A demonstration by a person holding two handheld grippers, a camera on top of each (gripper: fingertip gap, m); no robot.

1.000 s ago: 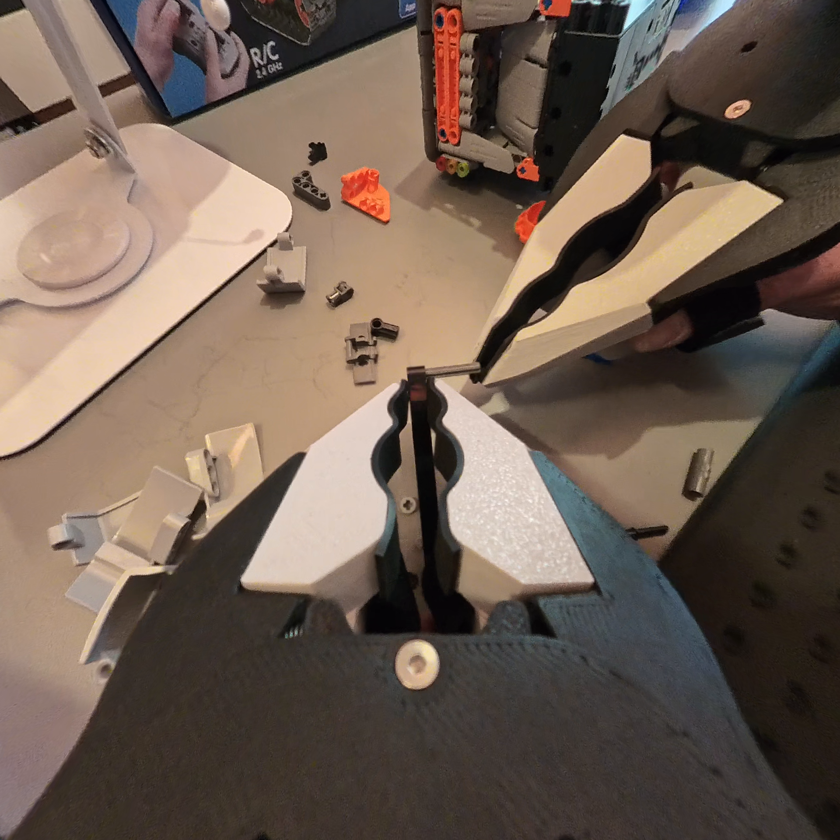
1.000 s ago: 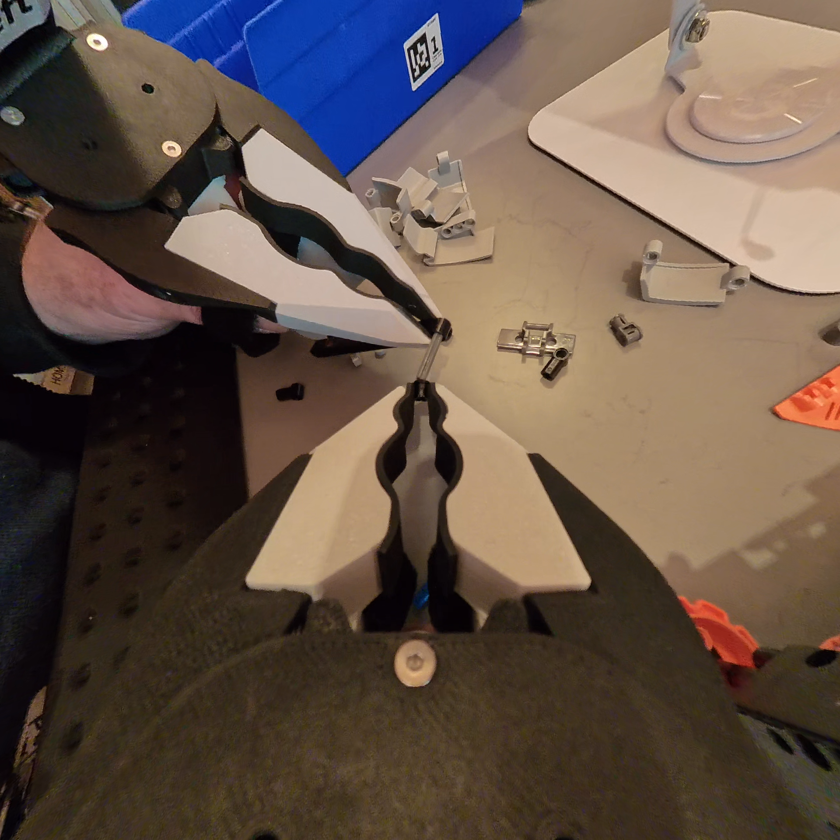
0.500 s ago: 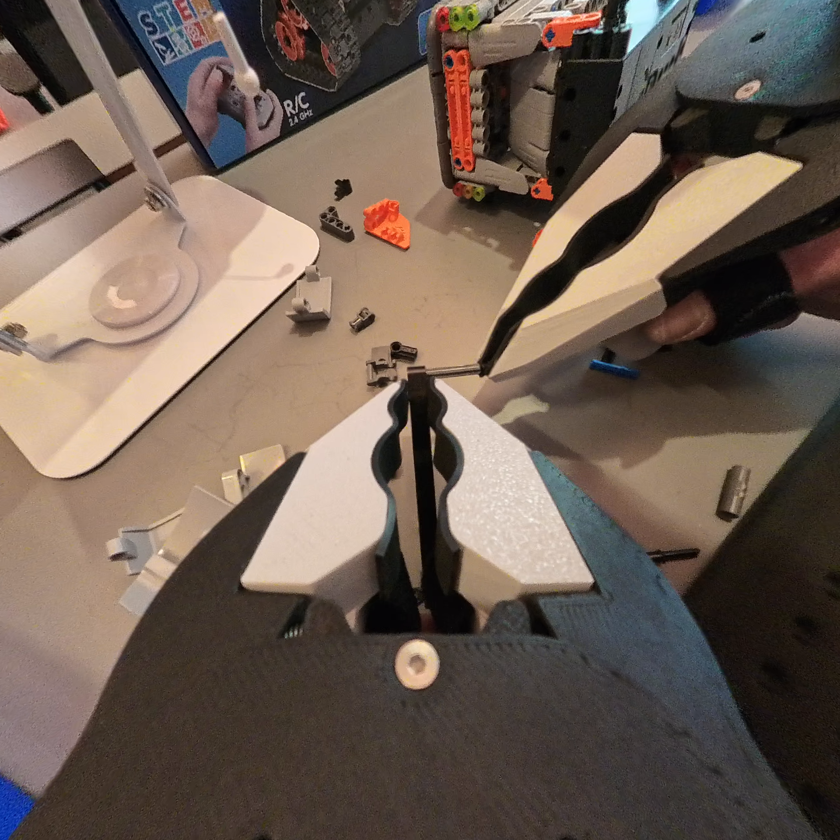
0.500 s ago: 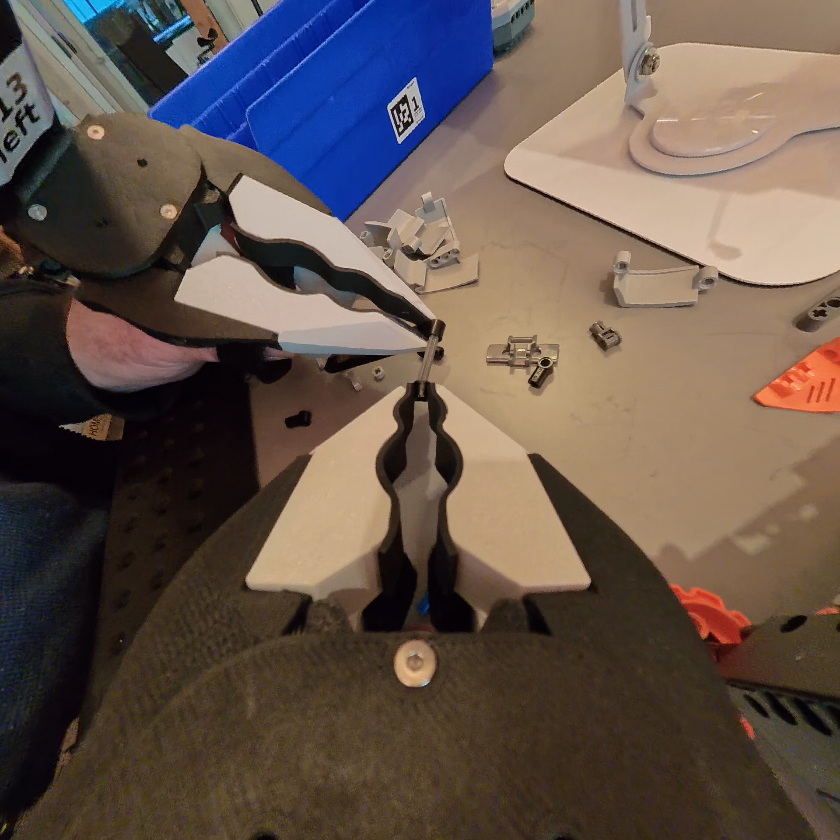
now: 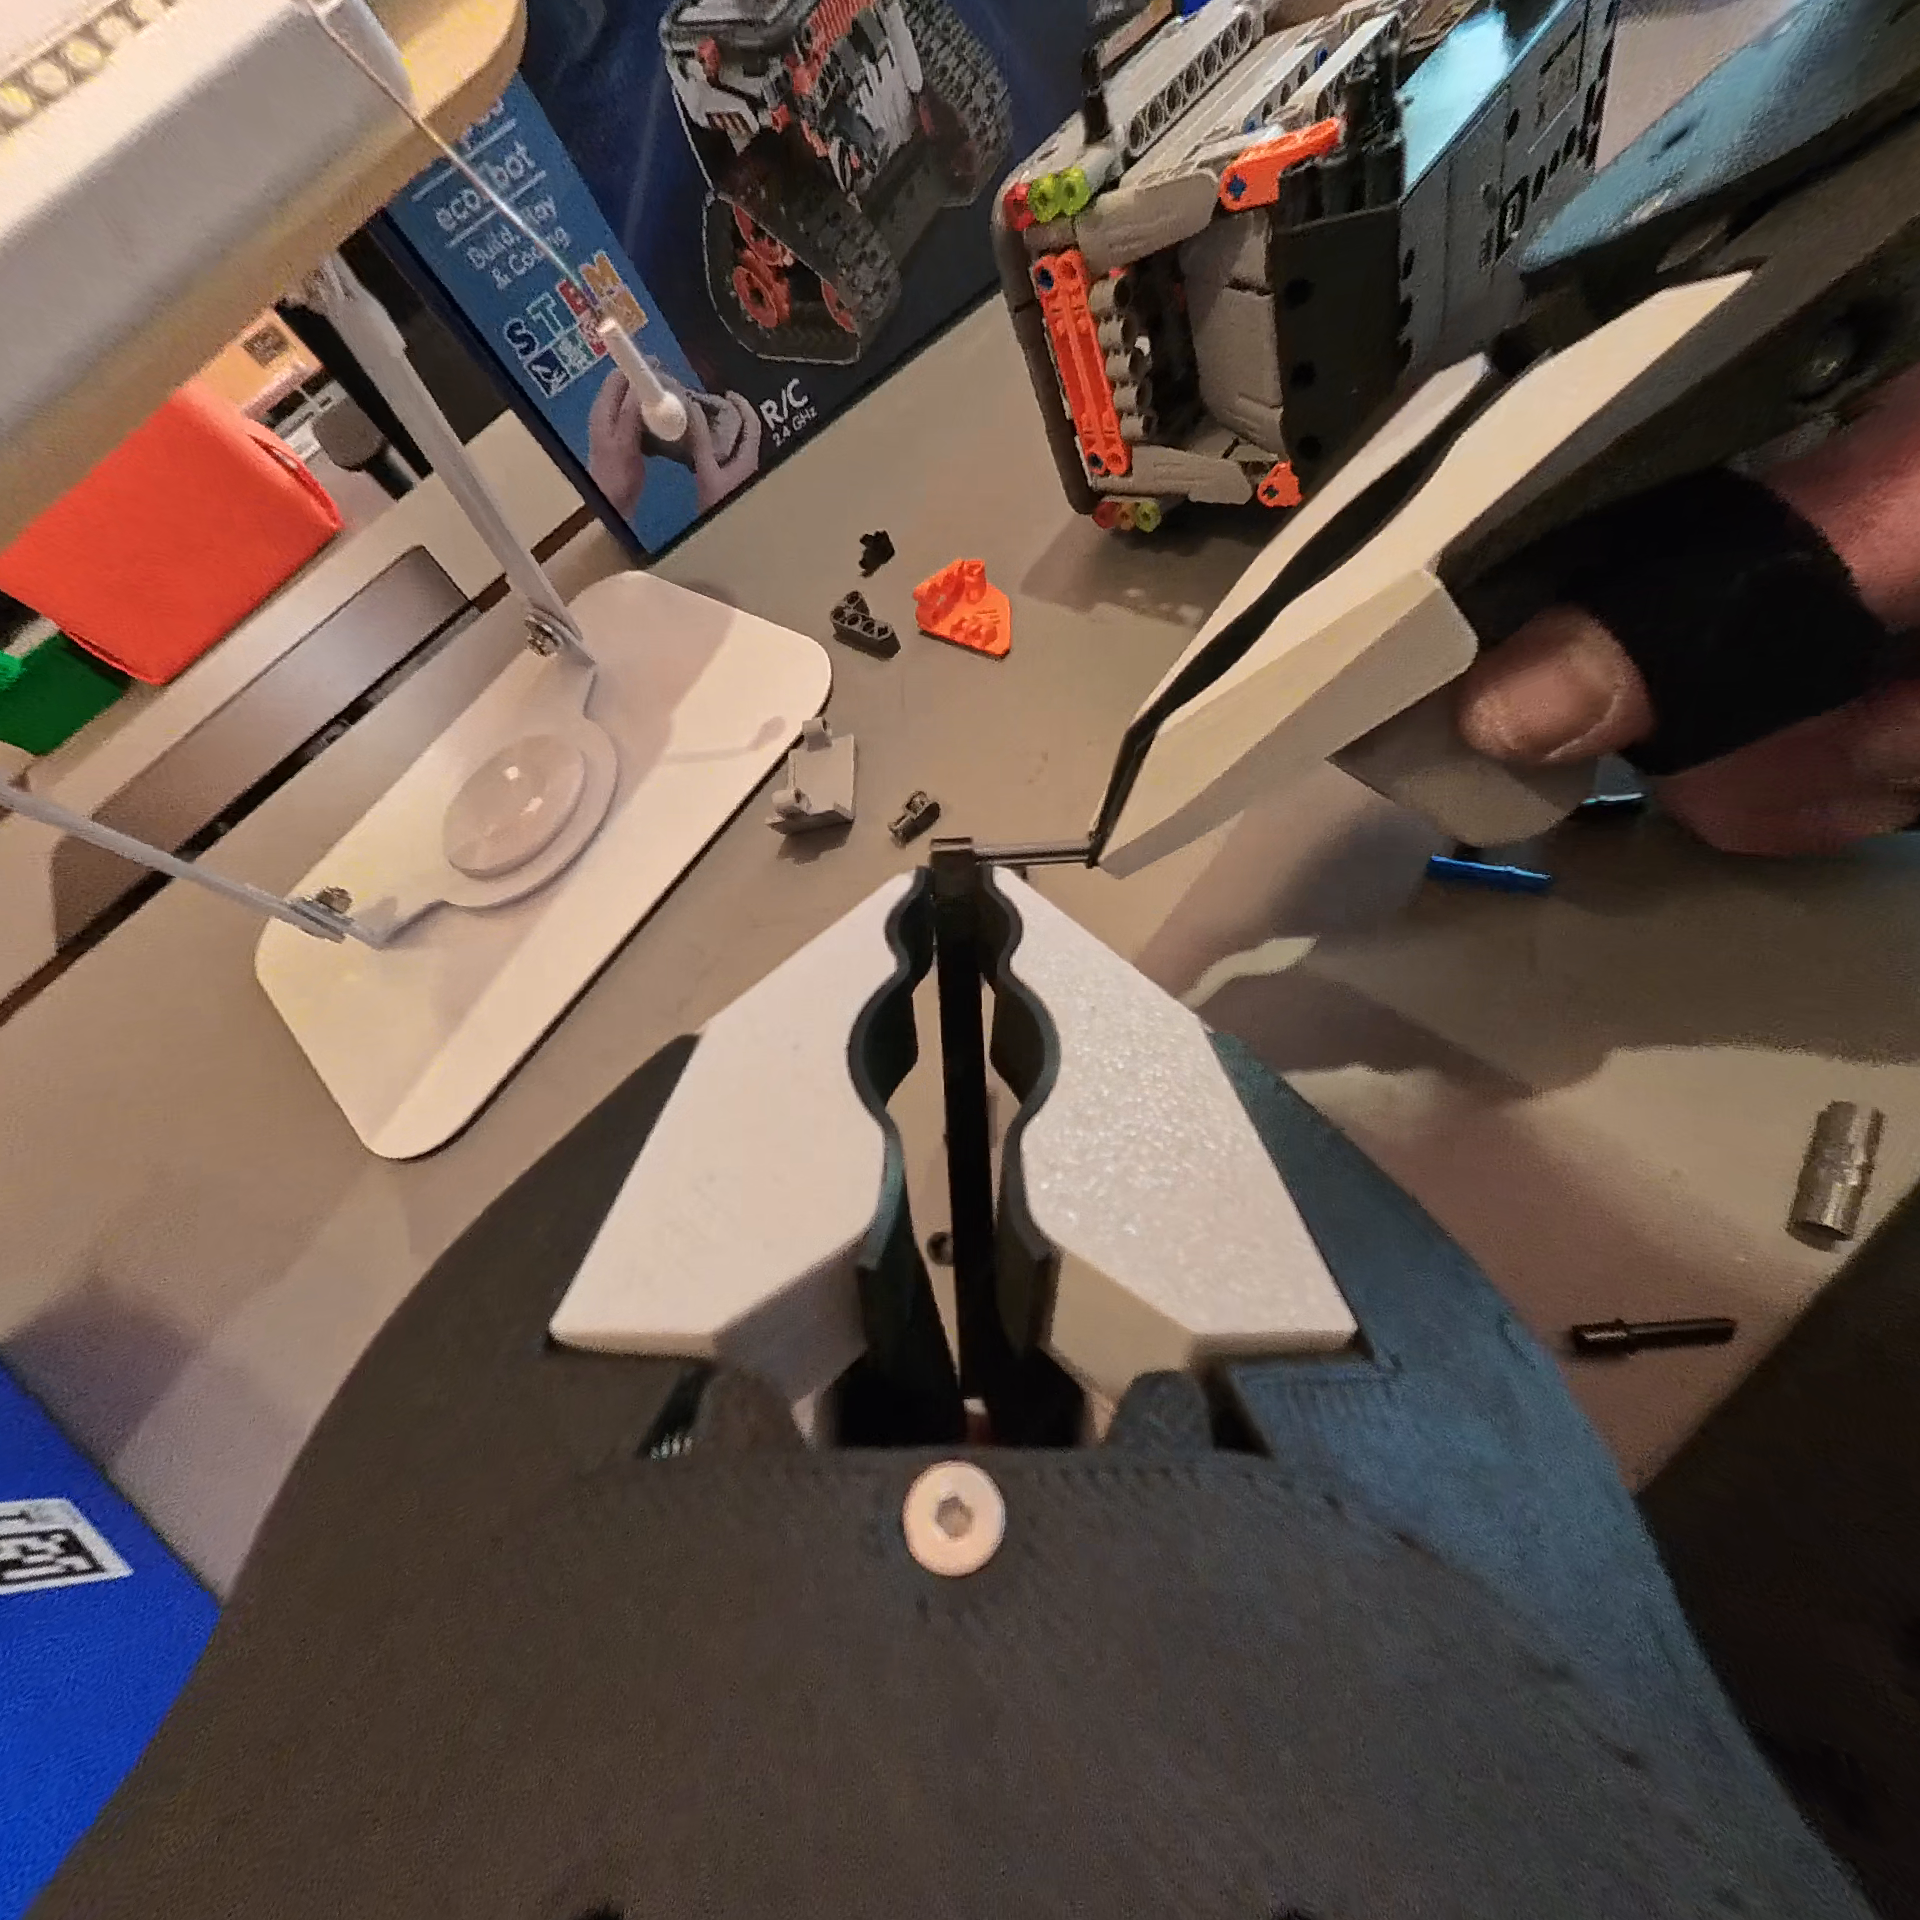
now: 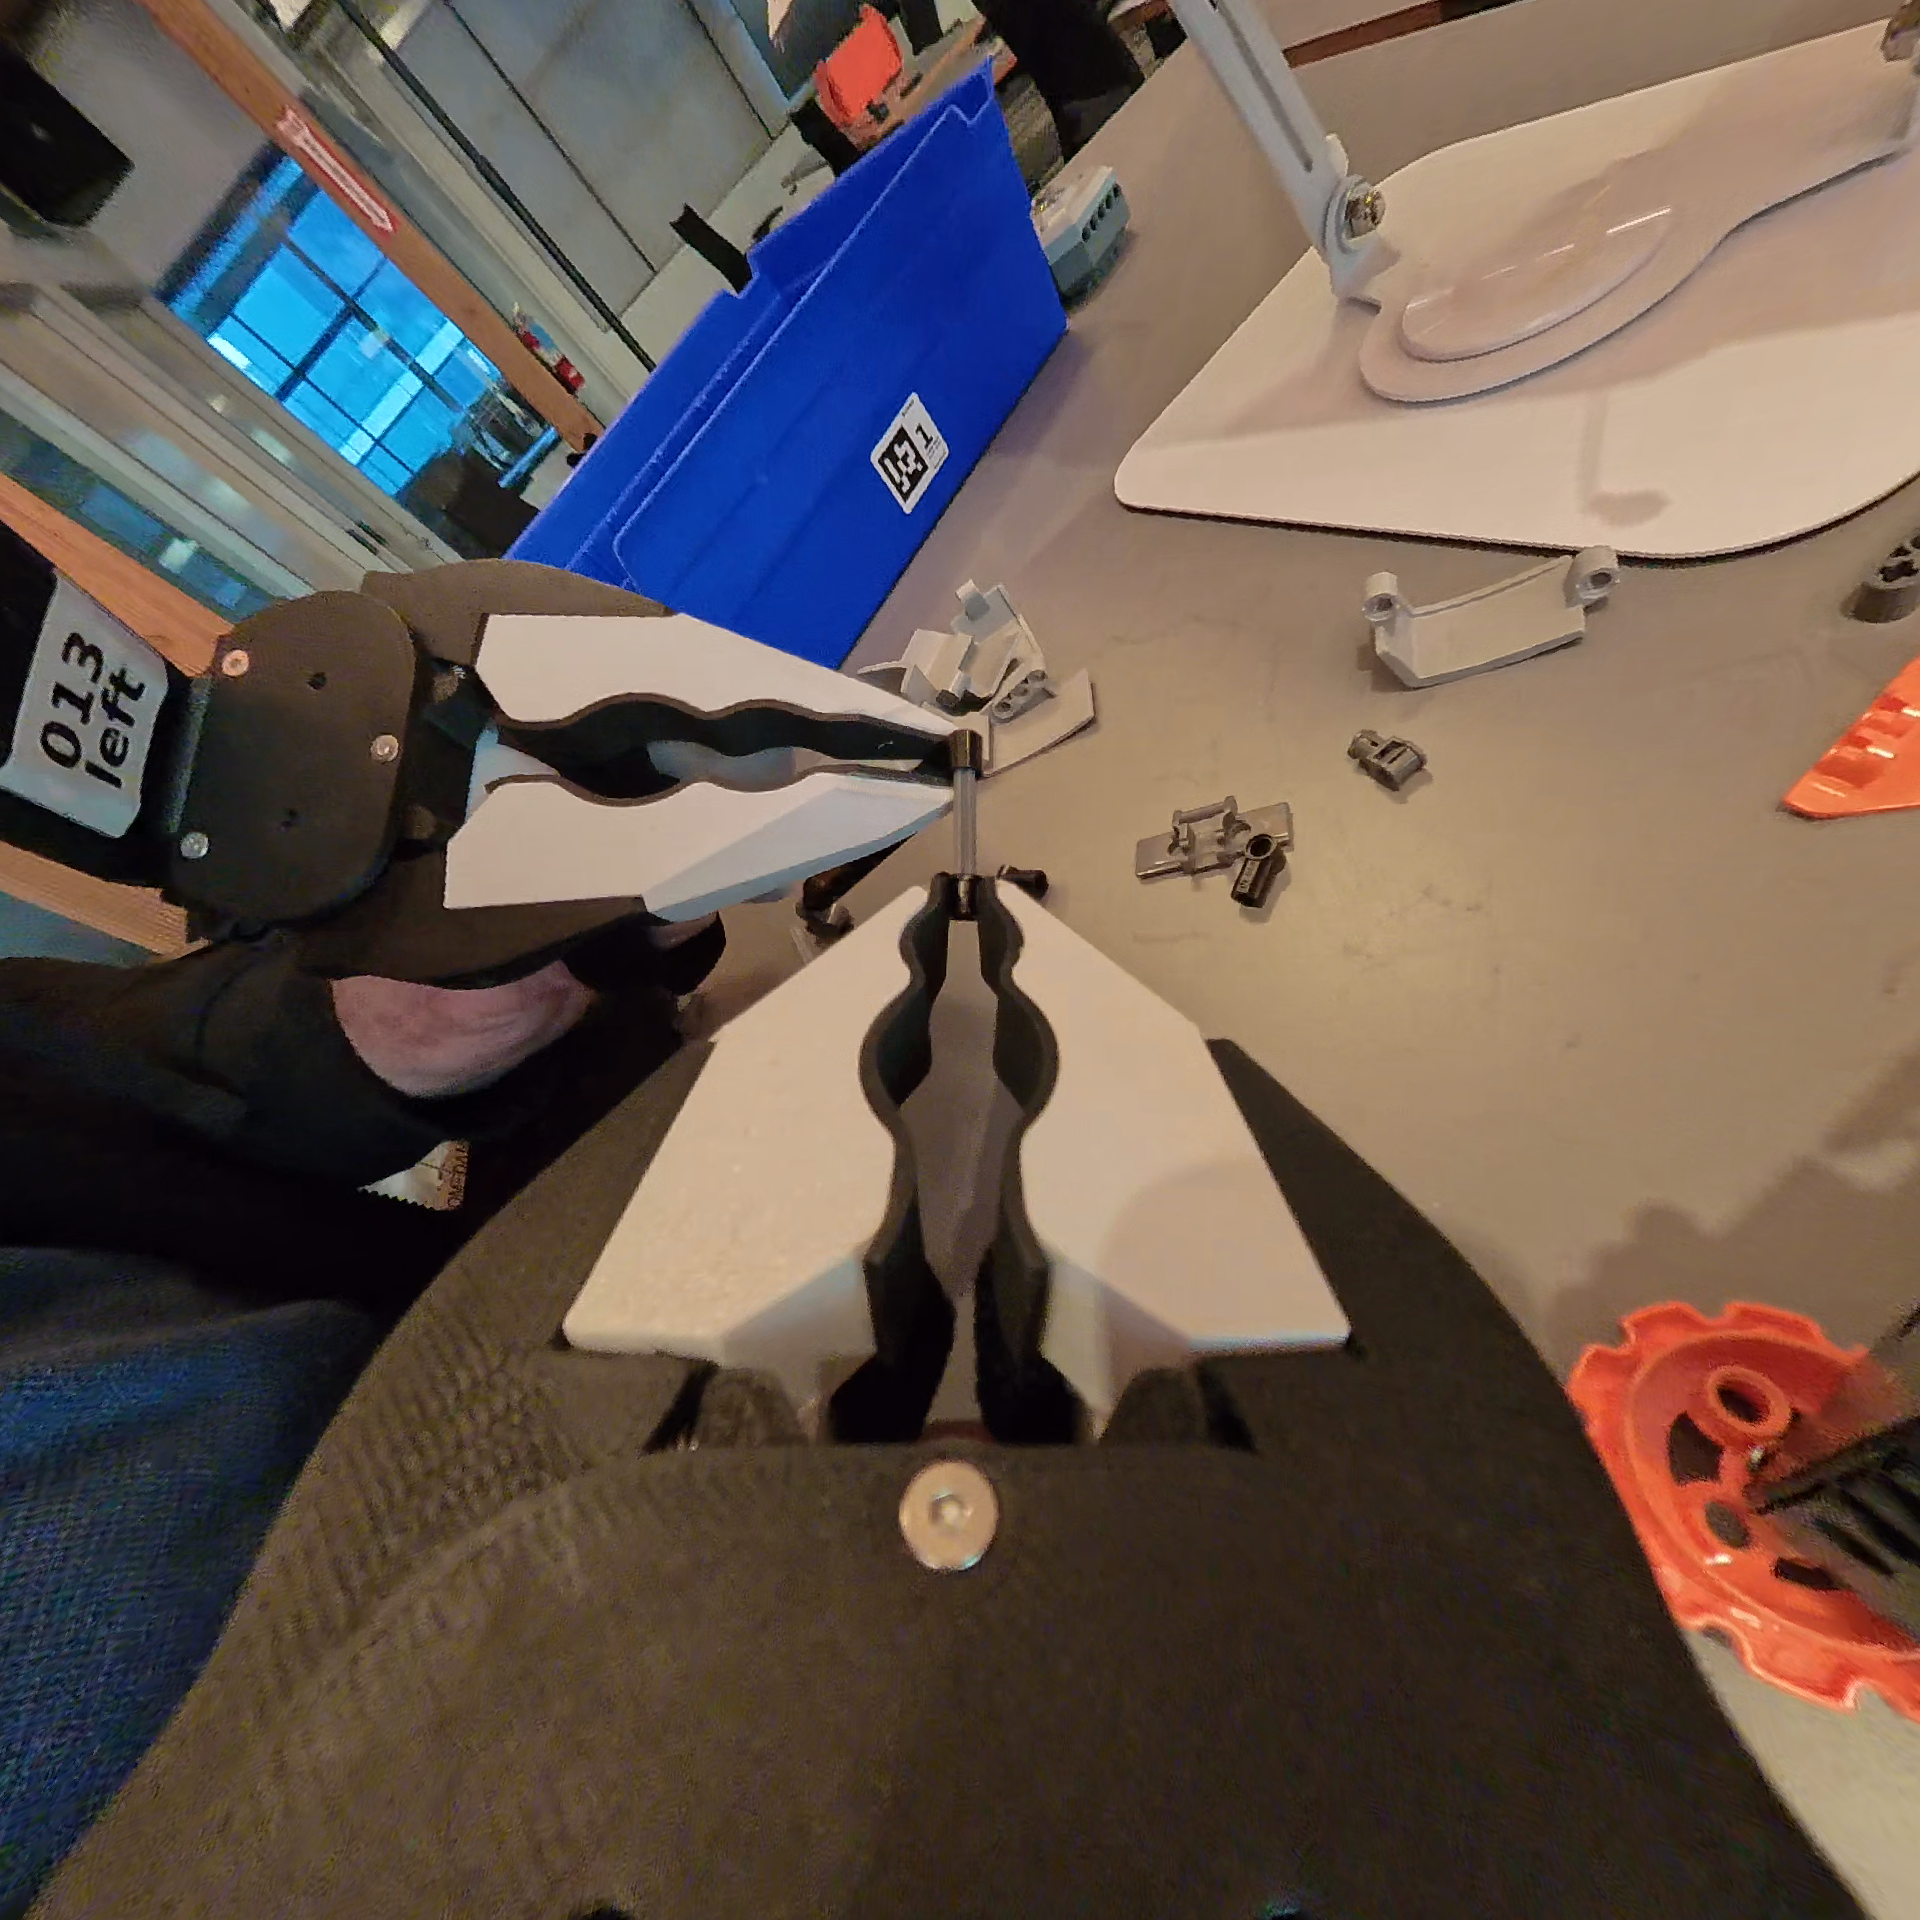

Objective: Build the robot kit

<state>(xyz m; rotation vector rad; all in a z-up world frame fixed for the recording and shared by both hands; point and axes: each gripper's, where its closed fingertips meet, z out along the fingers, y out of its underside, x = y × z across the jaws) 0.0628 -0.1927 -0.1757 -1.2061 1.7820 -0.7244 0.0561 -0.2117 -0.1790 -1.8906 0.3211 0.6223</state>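
Both grippers [image 5: 954, 878] [image 6: 964, 896] rose, still pinching one axle [image 6: 965, 821].

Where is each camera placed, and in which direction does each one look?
Left wrist view: on the left gripper, facing a boxed toy kit; right gripper and gloved hand show.
Right wrist view: on the right gripper, facing a blue plastic bin; left gripper shows.
Shared: thin grey axle held between both grippers, white lamp base.
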